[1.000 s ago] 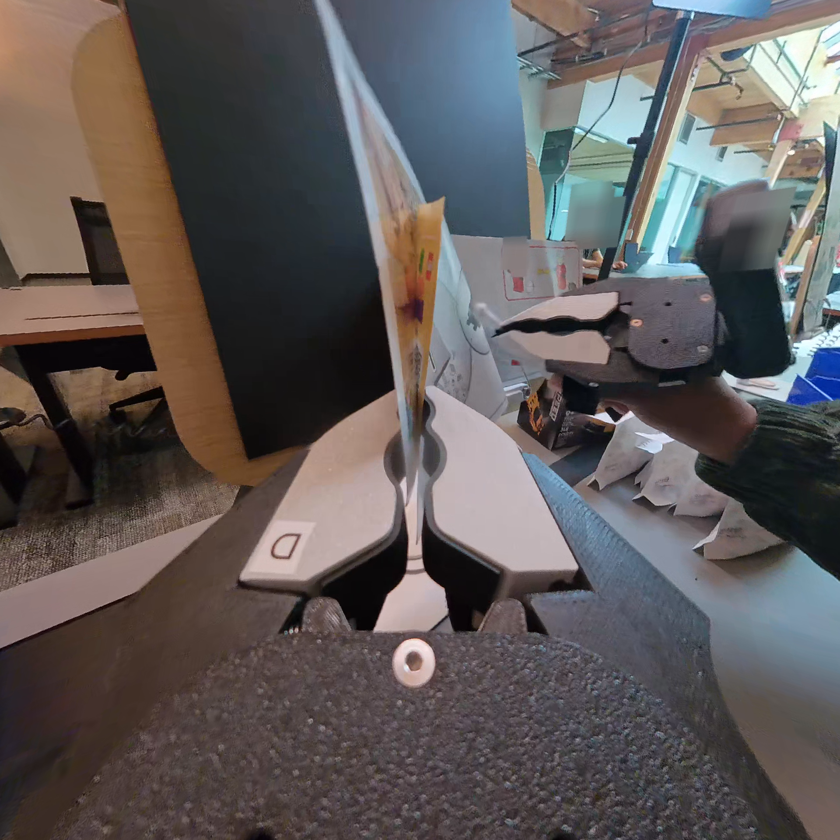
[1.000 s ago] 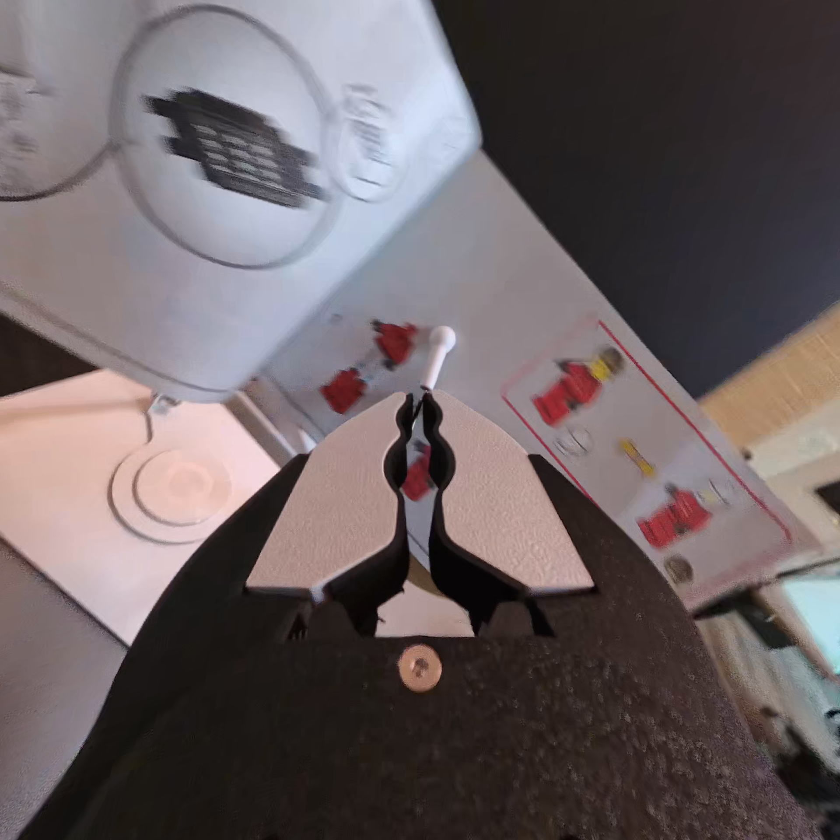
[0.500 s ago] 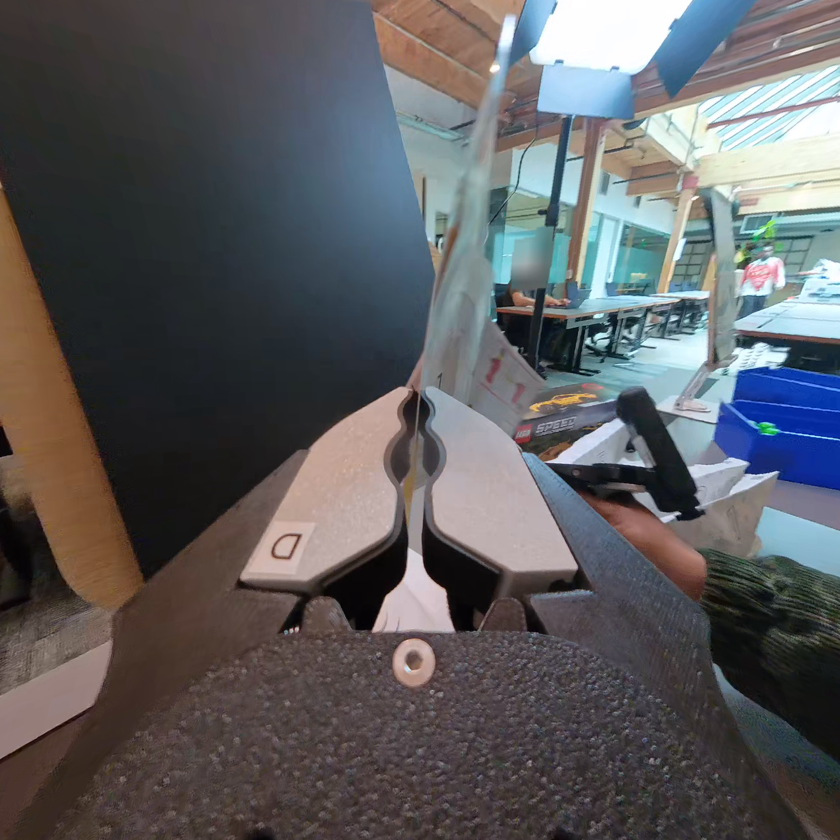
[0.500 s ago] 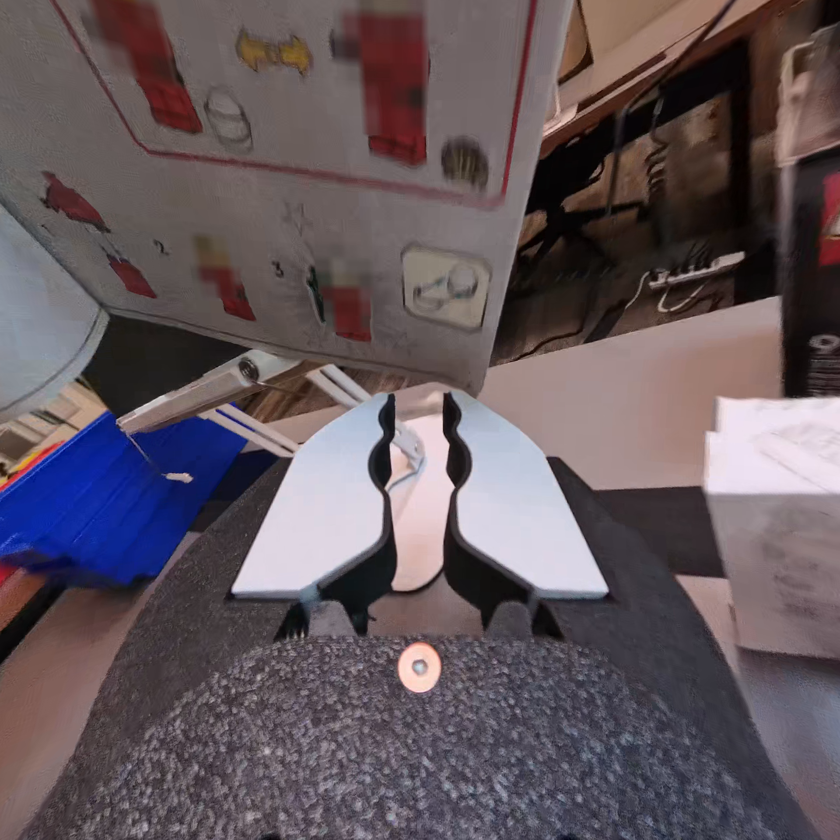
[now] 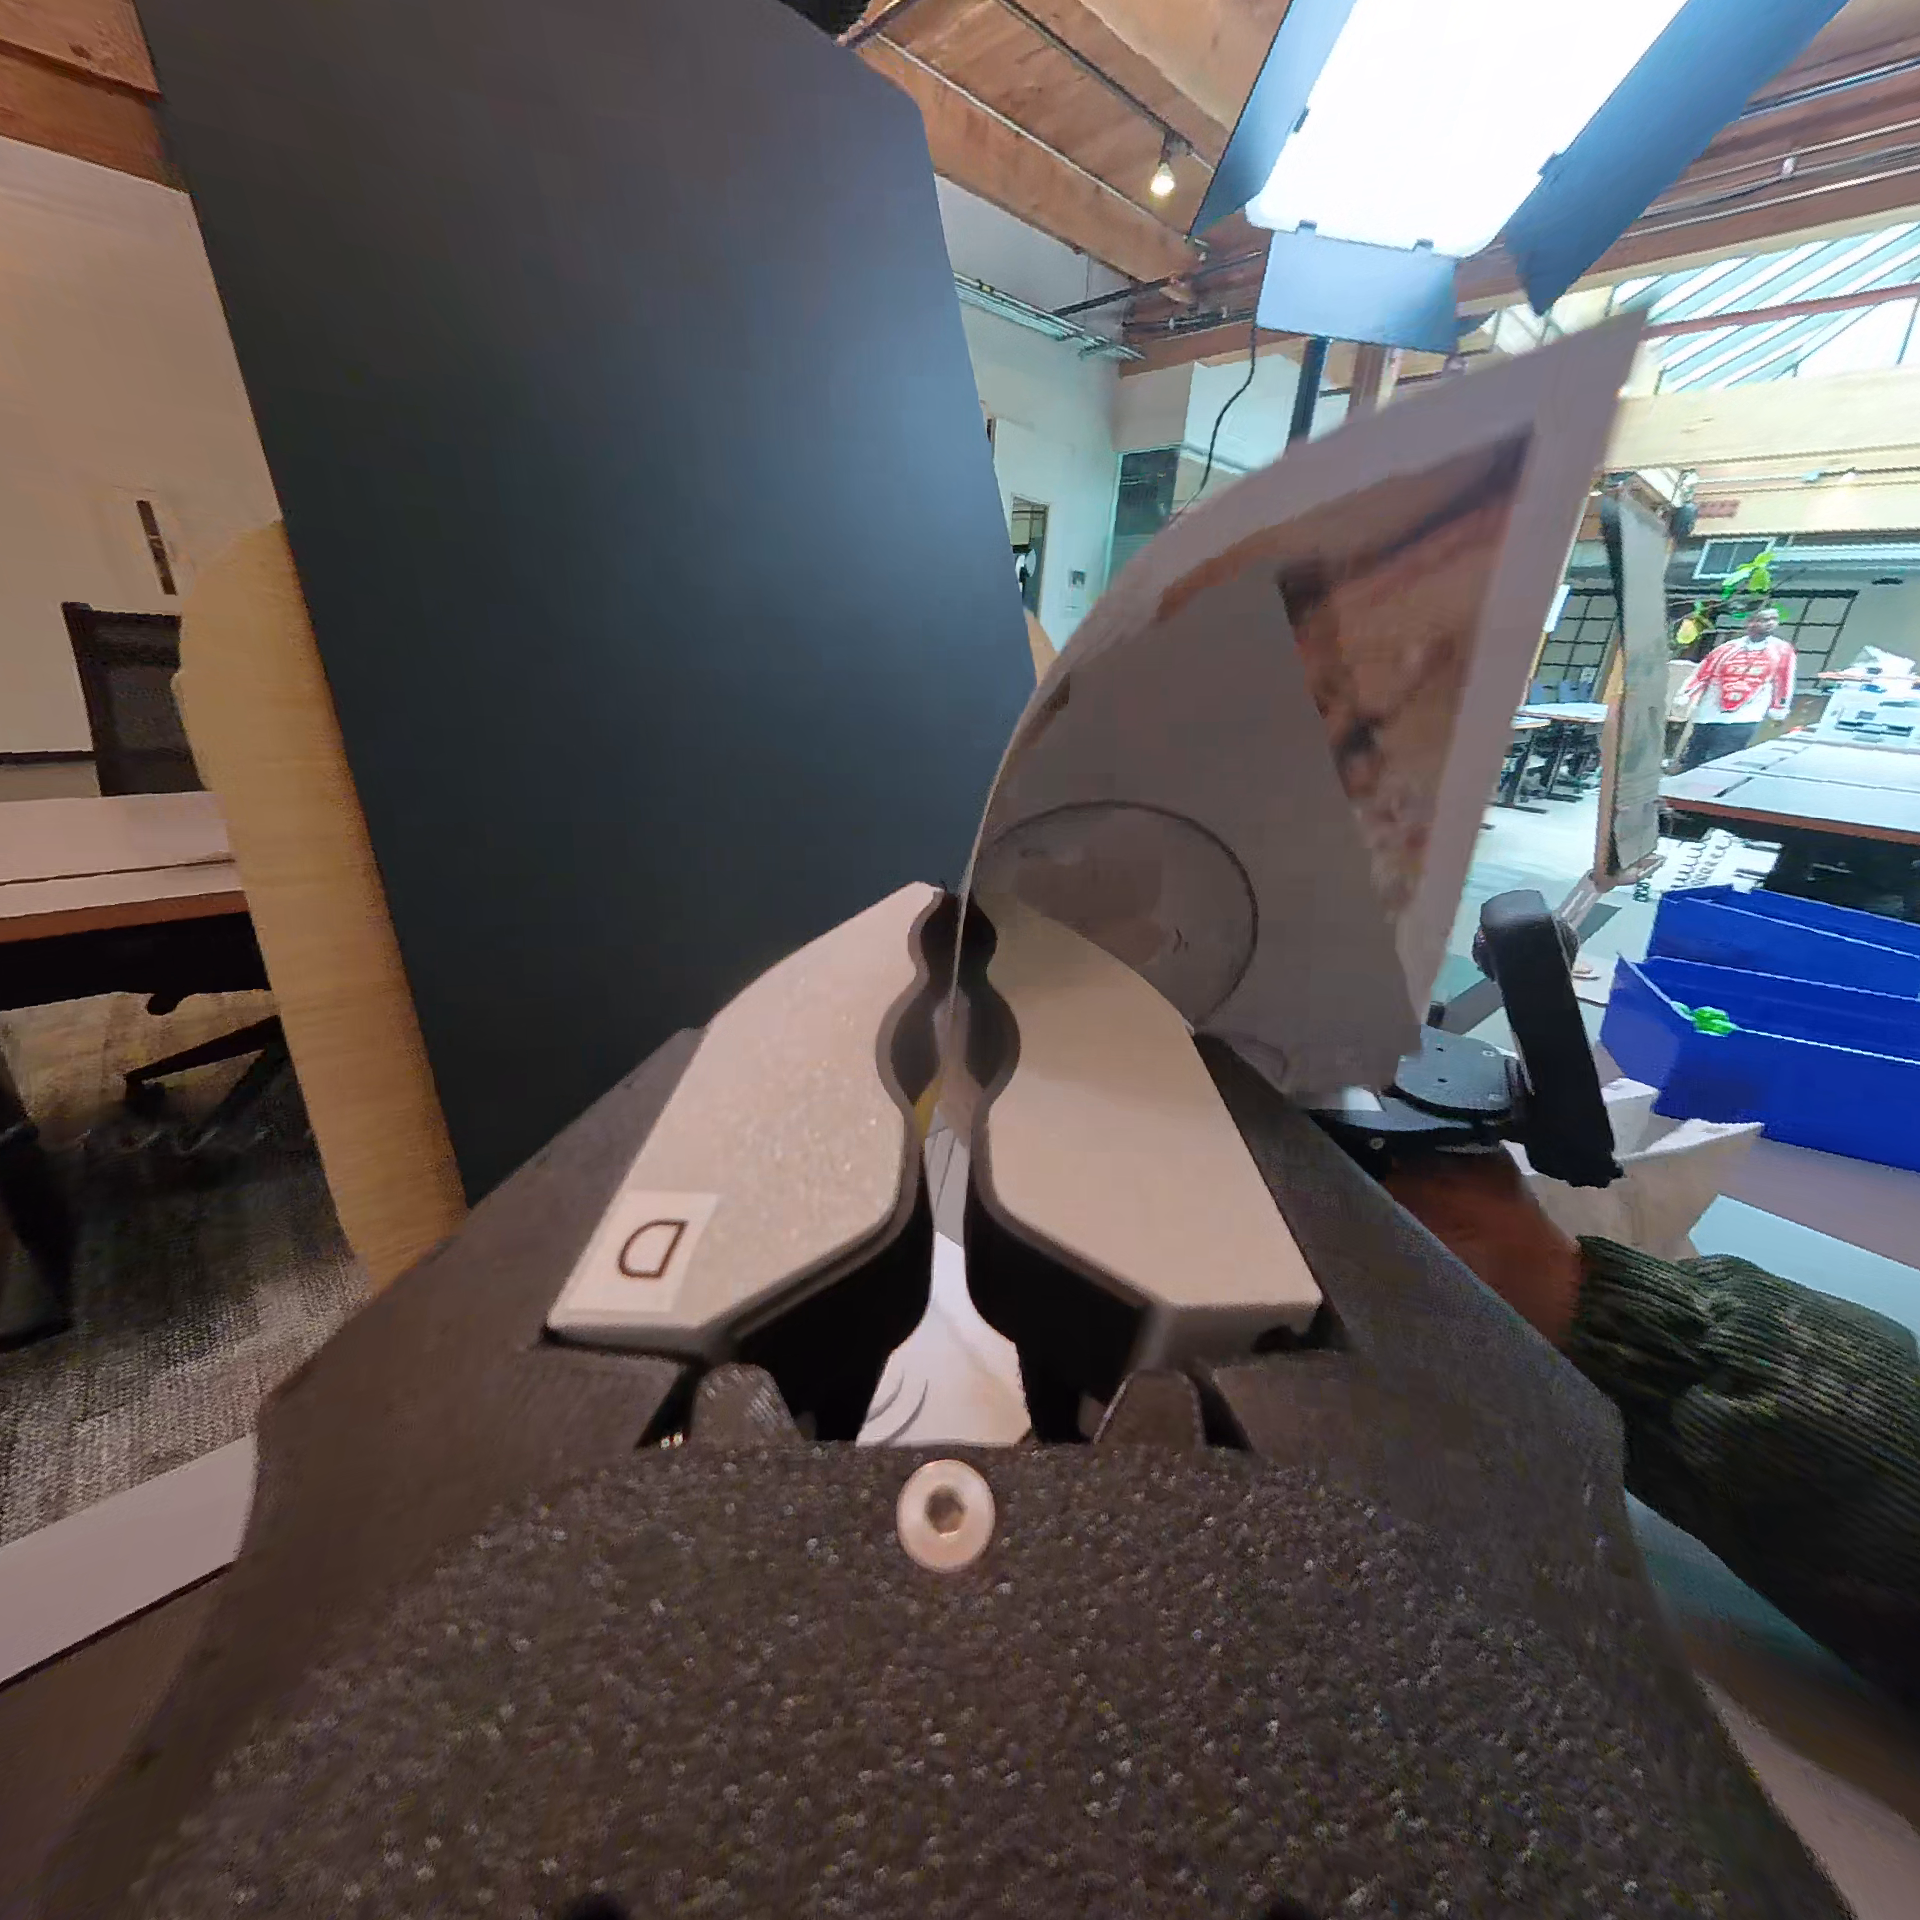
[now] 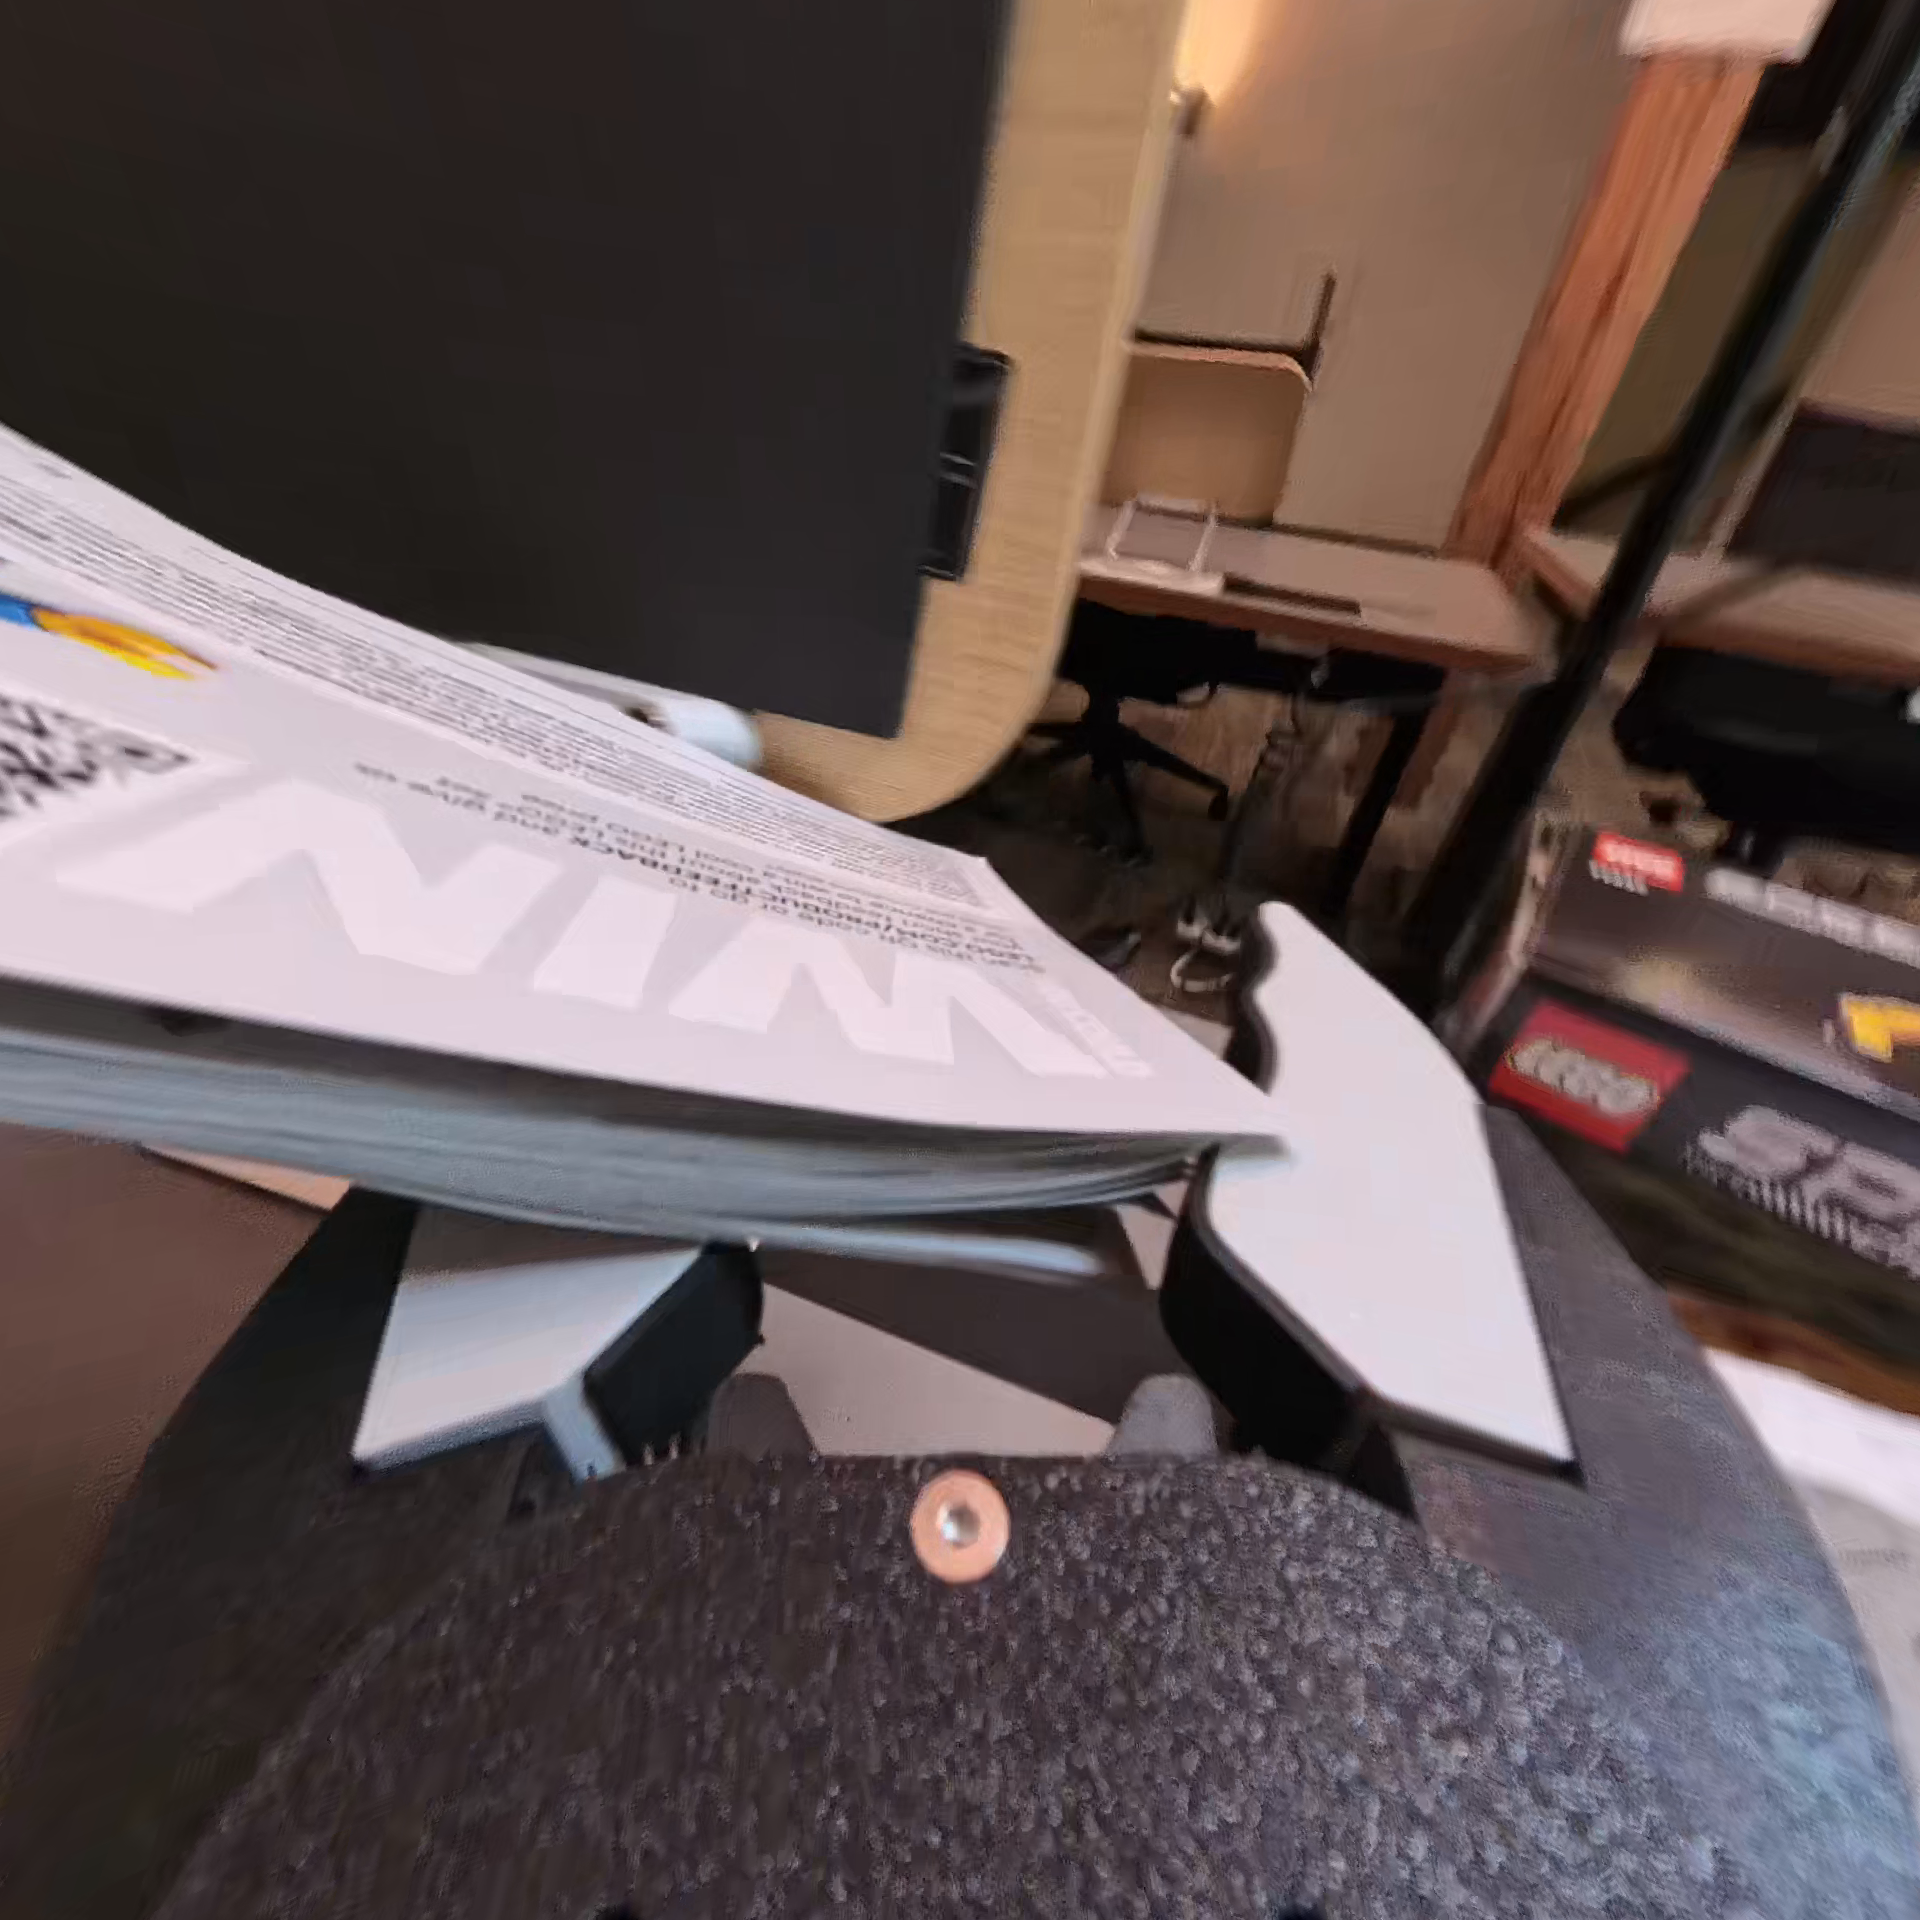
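My left gripper (image 5: 951, 914) is shut on the thin edge of a printed booklet (image 5: 1195, 769). The booklet curves up and to the right, and its grey cover faces me. Behind its lower corner I see the body of my right gripper (image 5: 1455, 1091), held by a hand in a green sleeve (image 5: 1745, 1382). In the right wrist view my right gripper (image 6: 956, 935) is wide open. The thick booklet (image 6: 520, 914) lies across its gap and hides the left finger's tip. The booklet's corner touches the inner edge of the right finger (image 6: 1351, 1143).
A tall black panel (image 5: 582, 520) on a wooden board stands close behind. A black toy box (image 6: 1714, 1060) lies to the right. Blue bins (image 5: 1766, 997) and white paper bags (image 5: 1662, 1174) sit at the right. A person (image 5: 1735, 686) stands far off. The gap from one gripper's tips to the other's is roughly 30 centimetres.
My right gripper let go of a small white peg, opened wide and came in around the booklet's corner. The booklet in my left gripper swung over to the right.
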